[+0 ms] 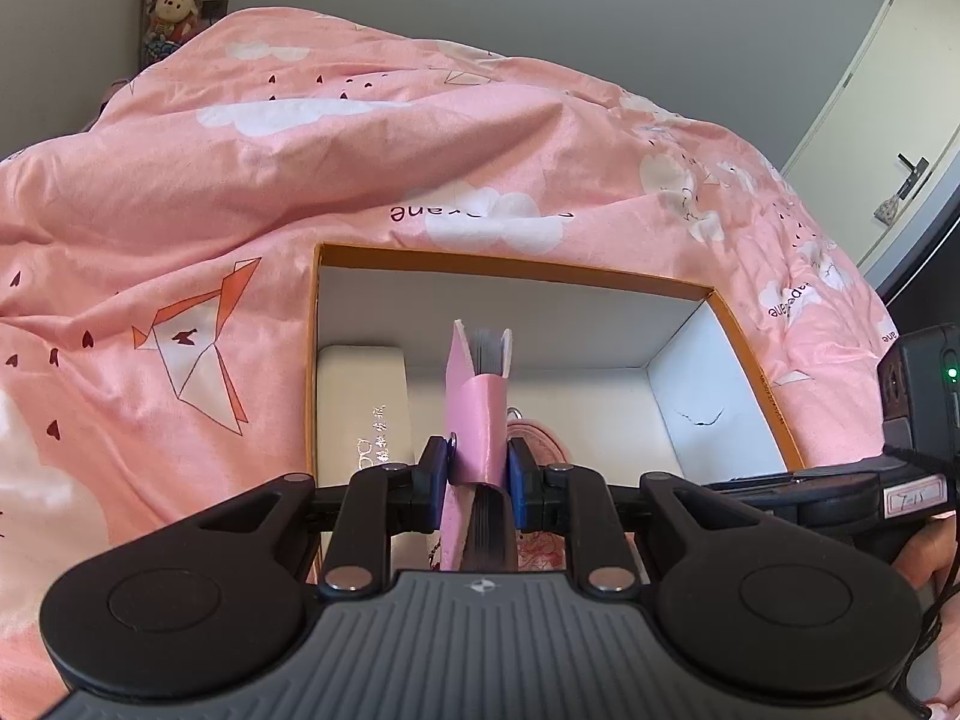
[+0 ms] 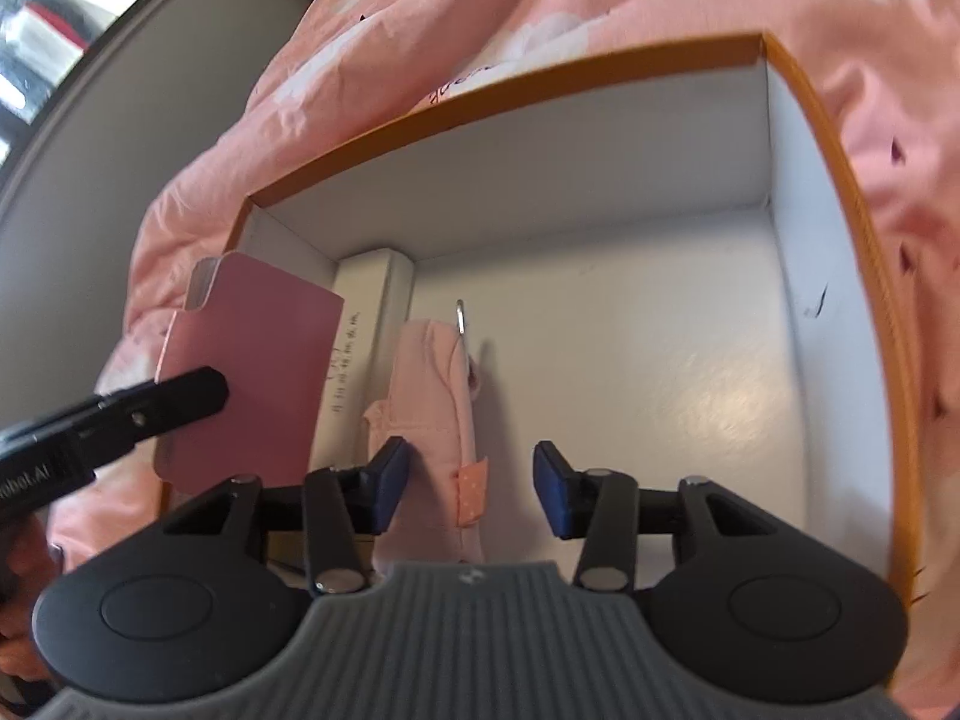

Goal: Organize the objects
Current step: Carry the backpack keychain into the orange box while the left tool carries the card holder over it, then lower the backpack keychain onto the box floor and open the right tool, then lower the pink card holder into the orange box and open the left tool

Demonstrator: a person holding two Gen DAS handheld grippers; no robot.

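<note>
With the left gripper (image 1: 478, 474) clamped on the pink notebook (image 1: 477, 396) above the orange-rimmed box (image 1: 510, 267), and the right gripper (image 2: 471, 489) standing open astride the pink pouch (image 2: 441, 420) on the box floor, lower the notebook upright between white case (image 1: 363, 402) and pouch.

Right gripper (image 2: 471, 480) jaws apart inside orange-rimmed box (image 2: 798, 78) — pink pouch (image 2: 438, 396) between pads, untouched; pink notebook (image 2: 264, 360) at box's left wall — left gripper (image 2: 192, 393) clamping it.
</note>
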